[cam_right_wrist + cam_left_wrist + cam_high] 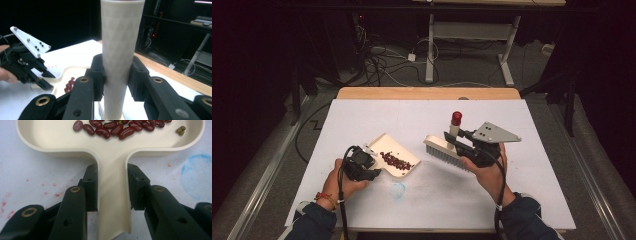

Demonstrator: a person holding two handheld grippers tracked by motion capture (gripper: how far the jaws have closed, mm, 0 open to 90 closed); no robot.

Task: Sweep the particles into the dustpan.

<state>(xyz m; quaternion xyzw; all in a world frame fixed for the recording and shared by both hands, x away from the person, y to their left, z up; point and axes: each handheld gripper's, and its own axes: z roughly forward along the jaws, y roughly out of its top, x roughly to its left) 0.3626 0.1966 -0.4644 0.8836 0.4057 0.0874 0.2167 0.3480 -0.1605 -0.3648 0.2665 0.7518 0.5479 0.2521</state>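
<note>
In the high view, one cream dustpan (pixel 395 159) was seen lying on the white desk (pixel 362 120), left of centre, with a cluster of red beans (pixel 394 160) in its tray. The left hand-held gripper (pixel 366 161) was held at the dustpan's near-left end, where the handle lies, by the person's left hand (pixel 343 181). One brush (pixel 447 151) with a cream back, grey bristles and a red-capped upright handle was seen right of the dustpan, apart from it, its bristles down at the desk. The right hand-held gripper (pixel 455 138) was placed at the brush handle, below the red cap, and a grey three-cornered plate (pixel 495 133) was carried on top. A faint blue ring mark (pixel 398 190) was seen on the desk just near of the dustpan.

In the left gripper view, the dustpan handle (pixel 113 202) was seen between the two black jaws, which were closed against its sides. Roughly a dozen red beans (pixel 117 129) were counted in the tray ahead, their number cut off by the frame edge, and two small green beans (pixel 181 130) lay at the tray's right.

In the right gripper view, the single brush handle (pixel 120 50) was seen upright between the jaws, which were pressed on both of its sides. Farther off at left, the left hand-held gripper (pixel 45 83) was seen at the dustpan (pixel 72 72), beside a few red beans (pixel 69 85).
</note>
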